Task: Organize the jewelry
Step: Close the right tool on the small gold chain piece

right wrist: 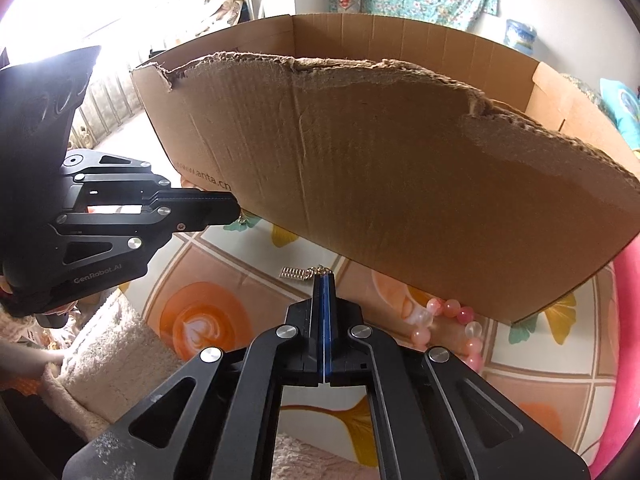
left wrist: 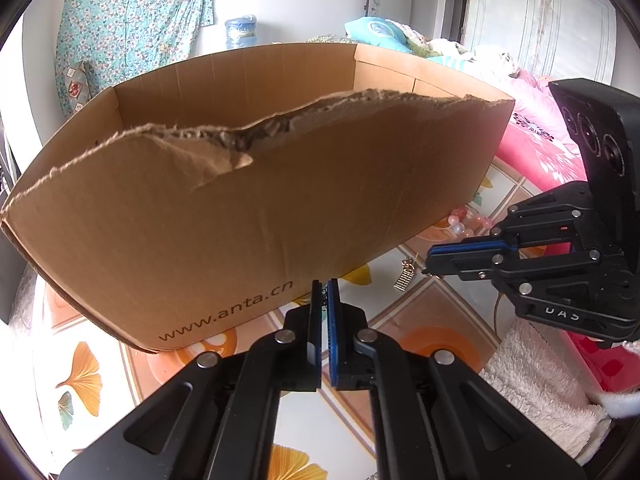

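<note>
Closest to the lens, my right tongs (right wrist: 323, 280) are closed pad to pad and angled down at the patterned surface (right wrist: 224, 300). Their tip meets the small chain end of a gold comb-shaped earring (right wrist: 295, 273). I think that link is nipped between the pads, but it is too fine and too close to the tip for me to be sure.

The earring lies flat on the surface, just in front of the torn cardboard box (right wrist: 400, 160). Its long axis runs crosswise to the right tongs: the chain end is at their tip and the ribbed bar trails off to the left in the right wrist view.

My left tongs (left wrist: 326, 286) are also closed, with only a sliver between the pads. They hover near the box's printed wall, well apart from the earring, so the right hand is clearly the nearer one.

A pink and white bead bracelet (right wrist: 448, 316) rests on the surface at the foot of the box, on the far side of the right tongs from the earring.

As I judge it, the coming move is to lift the earring by its chain end and carry it over the ragged front wall.
</note>
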The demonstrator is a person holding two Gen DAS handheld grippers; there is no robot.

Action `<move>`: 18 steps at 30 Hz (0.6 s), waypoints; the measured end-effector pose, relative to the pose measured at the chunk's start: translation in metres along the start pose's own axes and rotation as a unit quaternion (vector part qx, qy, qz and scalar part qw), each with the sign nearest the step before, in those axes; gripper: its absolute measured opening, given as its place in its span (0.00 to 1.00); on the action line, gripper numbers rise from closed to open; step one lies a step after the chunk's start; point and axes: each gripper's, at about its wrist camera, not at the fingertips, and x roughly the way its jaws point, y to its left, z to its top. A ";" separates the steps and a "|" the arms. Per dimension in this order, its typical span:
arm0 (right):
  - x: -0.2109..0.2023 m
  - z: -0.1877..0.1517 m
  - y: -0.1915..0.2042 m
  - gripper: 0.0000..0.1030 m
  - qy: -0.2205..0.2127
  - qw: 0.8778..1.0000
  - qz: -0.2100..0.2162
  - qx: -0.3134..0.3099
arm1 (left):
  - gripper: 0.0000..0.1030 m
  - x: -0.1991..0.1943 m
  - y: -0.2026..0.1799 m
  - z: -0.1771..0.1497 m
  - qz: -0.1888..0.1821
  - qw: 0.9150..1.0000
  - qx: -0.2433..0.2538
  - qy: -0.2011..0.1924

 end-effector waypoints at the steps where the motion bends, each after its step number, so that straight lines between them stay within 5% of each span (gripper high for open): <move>1: -0.003 -0.001 -0.002 0.00 -0.002 1.000 -0.001 0.004 | 0.02 0.000 -0.001 0.000 0.001 1.000 0.000 0.000; 12: -0.014 -0.010 -0.016 0.00 0.002 0.999 -0.020 0.027 | 0.02 -0.002 -0.003 0.000 0.002 1.000 0.002 -0.001; 18: 0.005 -0.010 0.009 0.00 0.018 1.000 0.001 0.012 | 0.02 -0.002 -0.002 -0.001 0.003 1.000 0.000 -0.001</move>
